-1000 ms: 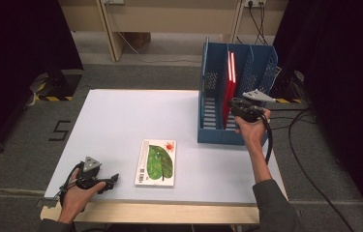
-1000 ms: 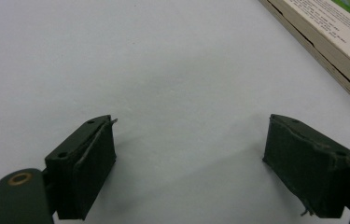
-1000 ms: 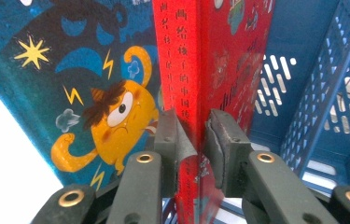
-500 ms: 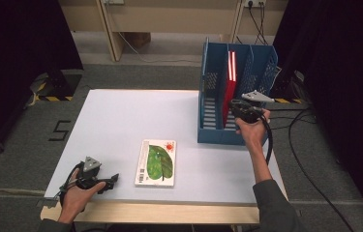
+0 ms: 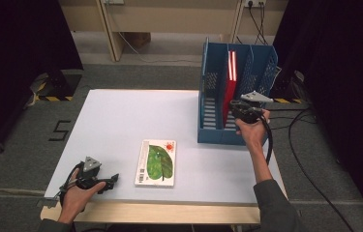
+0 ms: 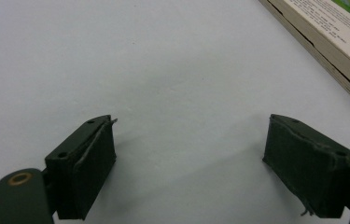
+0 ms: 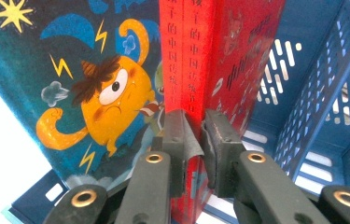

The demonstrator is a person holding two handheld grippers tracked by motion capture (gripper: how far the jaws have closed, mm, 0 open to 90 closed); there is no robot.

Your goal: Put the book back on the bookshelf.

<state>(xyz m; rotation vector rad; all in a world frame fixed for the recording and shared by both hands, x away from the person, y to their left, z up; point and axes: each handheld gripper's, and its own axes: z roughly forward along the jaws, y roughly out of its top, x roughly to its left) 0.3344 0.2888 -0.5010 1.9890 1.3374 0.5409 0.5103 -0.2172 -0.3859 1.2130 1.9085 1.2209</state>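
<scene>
A red book [image 5: 231, 82] stands upright in the blue file rack [image 5: 213, 130] at the table's far right. My right gripper [image 5: 237, 108] is at the book's near edge. In the right gripper view its jaws have just been closing and now press on the red spine [image 7: 186, 70] from both sides, so the right gripper [image 7: 195, 135] is shut on the book. A teal cover with an orange monster [image 7: 70, 84] lies just left of the spine. A book with a green leaf cover [image 5: 157, 162] lies flat near the front. My left gripper [image 5: 111, 180] rests open on the table left of it, nothing between its pads [image 6: 88, 163].
The rack has several slots with perforated walls [image 7: 312, 93] close around the red book. The white table [image 5: 135, 121] stretches left of the rack. The leaf book's edge [image 6: 331, 42] lies just beyond the left gripper. Cables [image 5: 295, 130] trail off the table's right side.
</scene>
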